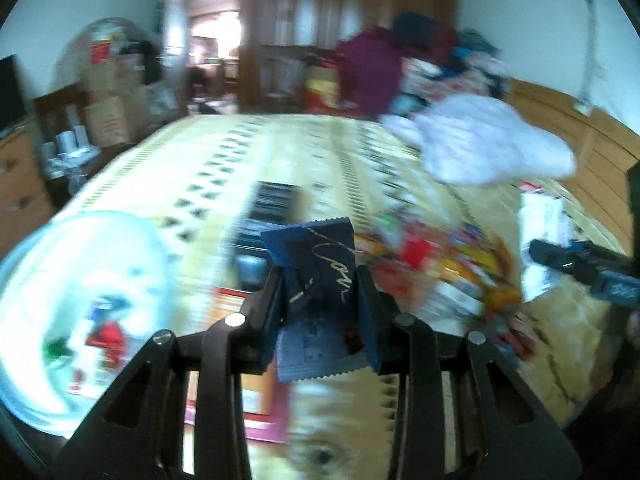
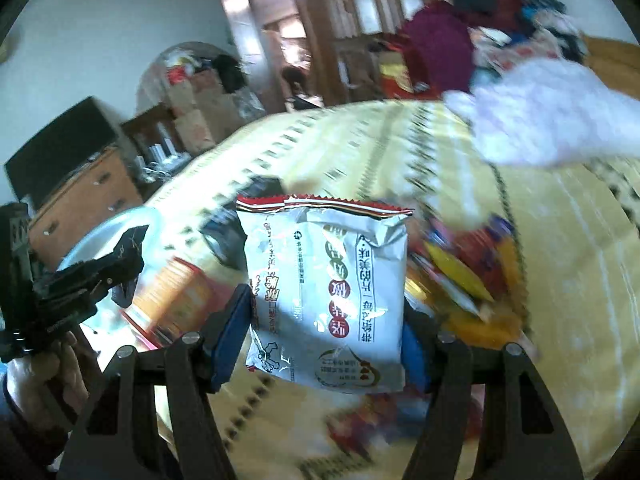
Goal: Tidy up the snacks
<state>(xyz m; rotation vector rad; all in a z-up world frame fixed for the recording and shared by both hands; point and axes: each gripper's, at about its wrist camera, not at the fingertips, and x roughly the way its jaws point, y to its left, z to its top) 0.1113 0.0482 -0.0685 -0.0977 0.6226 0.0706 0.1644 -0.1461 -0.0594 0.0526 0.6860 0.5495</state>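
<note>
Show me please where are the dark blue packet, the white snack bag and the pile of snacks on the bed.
dark blue packet (image 1: 320, 256): left wrist view, on its front with gold writing.
white snack bag (image 2: 328, 296): right wrist view, on its printed front.
pile of snacks (image 2: 468, 272): right wrist view, on a yellow wrapper.

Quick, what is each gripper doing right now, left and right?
Left gripper: closed on a dark blue snack packet.
Right gripper: closed on a white snack bag.

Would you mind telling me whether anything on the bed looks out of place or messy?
Yes: the loose snack packets lie in a jumbled heap on the bed instead of in a container, and a rumpled white cloth sits beside piled clothes at the far end. The heap's details are too blurred to read.
</note>
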